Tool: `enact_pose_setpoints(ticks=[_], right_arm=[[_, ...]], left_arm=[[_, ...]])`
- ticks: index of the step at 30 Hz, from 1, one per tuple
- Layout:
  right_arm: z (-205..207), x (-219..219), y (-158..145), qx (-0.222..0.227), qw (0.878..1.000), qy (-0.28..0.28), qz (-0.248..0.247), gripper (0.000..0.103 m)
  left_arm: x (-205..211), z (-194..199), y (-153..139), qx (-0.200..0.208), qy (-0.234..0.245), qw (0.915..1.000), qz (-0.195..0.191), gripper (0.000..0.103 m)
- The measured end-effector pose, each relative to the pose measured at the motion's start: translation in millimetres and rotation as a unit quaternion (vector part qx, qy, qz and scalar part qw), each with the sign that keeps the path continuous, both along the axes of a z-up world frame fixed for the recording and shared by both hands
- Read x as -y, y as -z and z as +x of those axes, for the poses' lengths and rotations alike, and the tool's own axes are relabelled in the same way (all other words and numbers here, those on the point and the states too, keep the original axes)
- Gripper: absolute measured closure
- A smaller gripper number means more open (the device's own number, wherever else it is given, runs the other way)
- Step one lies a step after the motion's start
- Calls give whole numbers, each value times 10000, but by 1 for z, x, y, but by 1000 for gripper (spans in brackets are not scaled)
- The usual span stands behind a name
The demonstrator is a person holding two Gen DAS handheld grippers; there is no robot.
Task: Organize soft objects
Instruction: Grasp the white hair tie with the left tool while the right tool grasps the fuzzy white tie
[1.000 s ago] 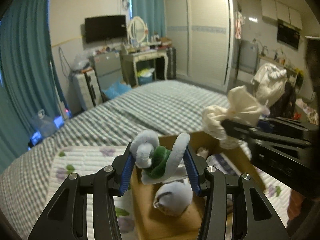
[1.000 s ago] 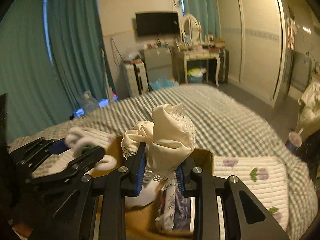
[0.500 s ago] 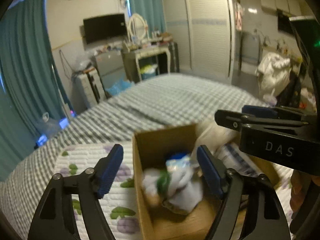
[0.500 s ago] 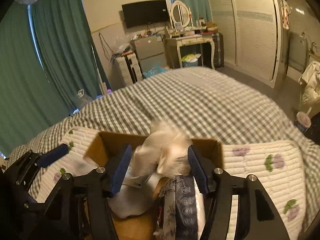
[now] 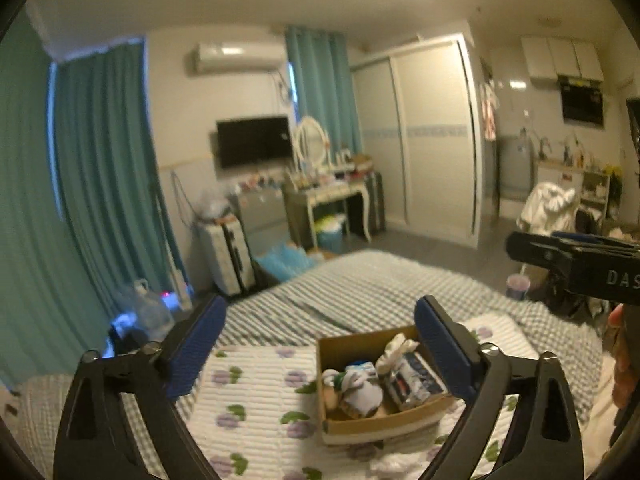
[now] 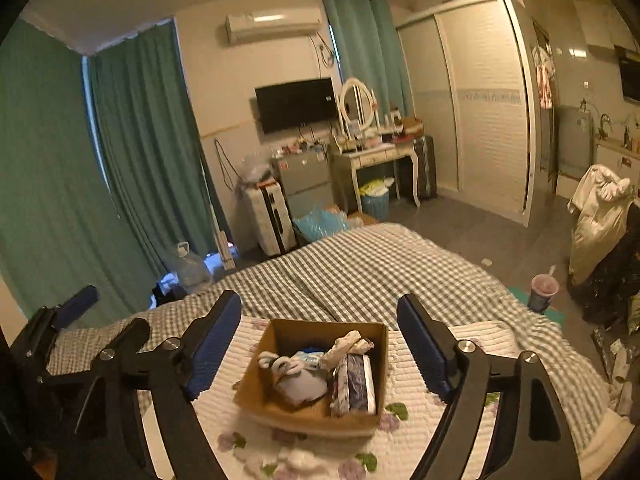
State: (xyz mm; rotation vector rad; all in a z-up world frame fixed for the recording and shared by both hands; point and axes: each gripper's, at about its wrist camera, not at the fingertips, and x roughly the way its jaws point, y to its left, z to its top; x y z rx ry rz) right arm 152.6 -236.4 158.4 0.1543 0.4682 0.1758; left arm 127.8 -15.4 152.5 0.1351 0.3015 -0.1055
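Fingers (image 5: 444, 344) of the left gripper (image 5: 320, 344) spread wide, holding nothing; the right gripper (image 6: 320, 344) likewise gapes empty above the cardboard box (image 6: 376, 360). That box sits on the floral quilt (image 6: 416, 432) on the bed (image 6: 360, 268), holding the white soft toy (image 6: 298, 380), cream lace cloth (image 6: 348, 344) and patterned bundle (image 6: 354, 384).

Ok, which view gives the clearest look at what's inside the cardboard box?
The right wrist view: the cardboard box sits sharp and unblocked between the open fingers. In the left wrist view the same box is blurrier, with one finger overlapping its right corner.
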Motion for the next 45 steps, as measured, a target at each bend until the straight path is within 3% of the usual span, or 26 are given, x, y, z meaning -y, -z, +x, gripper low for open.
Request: enact_pose_setpoints(ticks=[3,7,12,15,25,29,34,40,45], right_arm=[[-44,2,-14,125,9999,1,-97,8],[-95,3,-8,189,9992,84,-333,0],[-125,-5,31,-26,9985,31,-554,0],[-126,-12,66,-207,9973,25,-710,0],[-55,-44,185,-862,9945,-255,-545,0],[-19,-62,226,-1226,9899,-363,-612,0],[15,-77,275,-1618,9840,-459,-584,0],[39,-93,320,-2034,9743,-667,-704,13],[50,-94,342,-2346,9670,-827,-558,40]], left_arm=[[-5,-33,-7,56,-54,10000,-11,5],[-14,-65,7,-44,8,10000,-84,5],[-16,-68,51,-454,-59,9990,13,5],[-23,-58,92,-773,-88,9970,34,5],[-39,-17,196,-1421,-246,9895,-84,5],[-51,12,233,-1873,-336,9812,-335,5],[-53,34,268,-2189,-356,9749,-217,5],[-47,44,300,-2577,-182,9659,-192,6],[-36,44,306,-2691,69,9630,-124,7]])
